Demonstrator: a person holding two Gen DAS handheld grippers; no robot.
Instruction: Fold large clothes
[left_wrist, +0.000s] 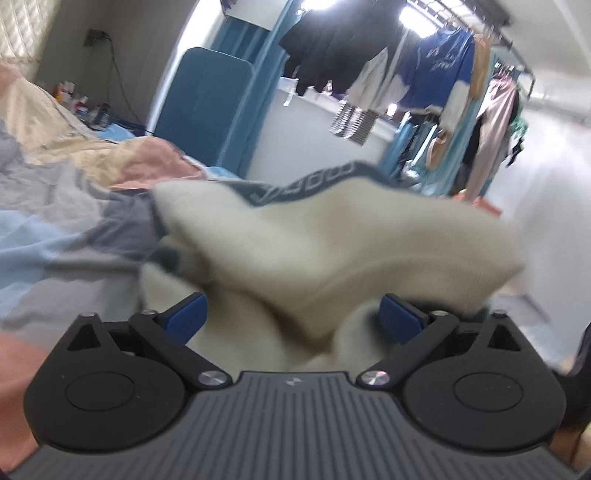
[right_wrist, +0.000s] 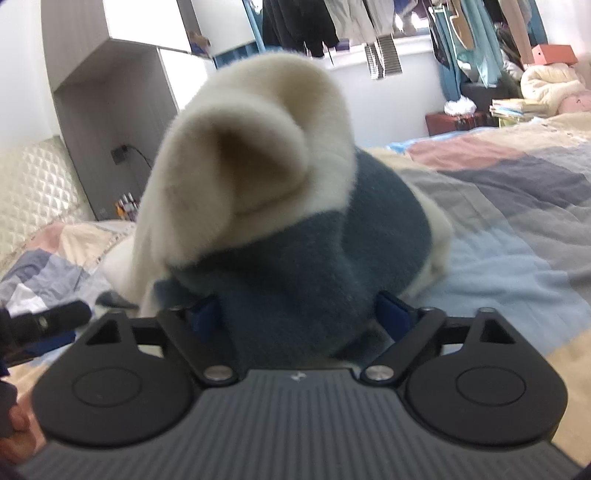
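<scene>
Both views blurred near the lens; fabric edges smear, knit texture hard to read. Tips of both tongs are buried in cloth, so pad contact cannot be confirmed.

Left tongs (left_wrist: 291, 314): blue fingers (left_wrist: 184, 317) stand wide apart, cream fabric bunched between them. Right finger partly covered by a fold. Reads as open, not clamped.

Right tongs (right_wrist: 301, 314): blue fingers (right_wrist: 395, 314) also wide apart, dark blue fabric filling the gap and hiding most of the left finger. Whether they are pressing on the cloth: cannot tell.

Sweater (right_wrist: 258, 177): fluffy, cream with a dark blue-grey panel and a patterned blue band (left_wrist: 325, 181) along one edge. Heaped on the bed (right_wrist: 498, 229), not flat. From the right wrist view one cream fold stands up in a hollow loop above the blue part. Lower edge is cut off behind the tong bodies.

Bed cover is patchwork: pink, beige, grey, pale blue. Beyond the bed, hanging clothes (left_wrist: 424, 74) on a rail, backlit by the window, details washed out.
</scene>
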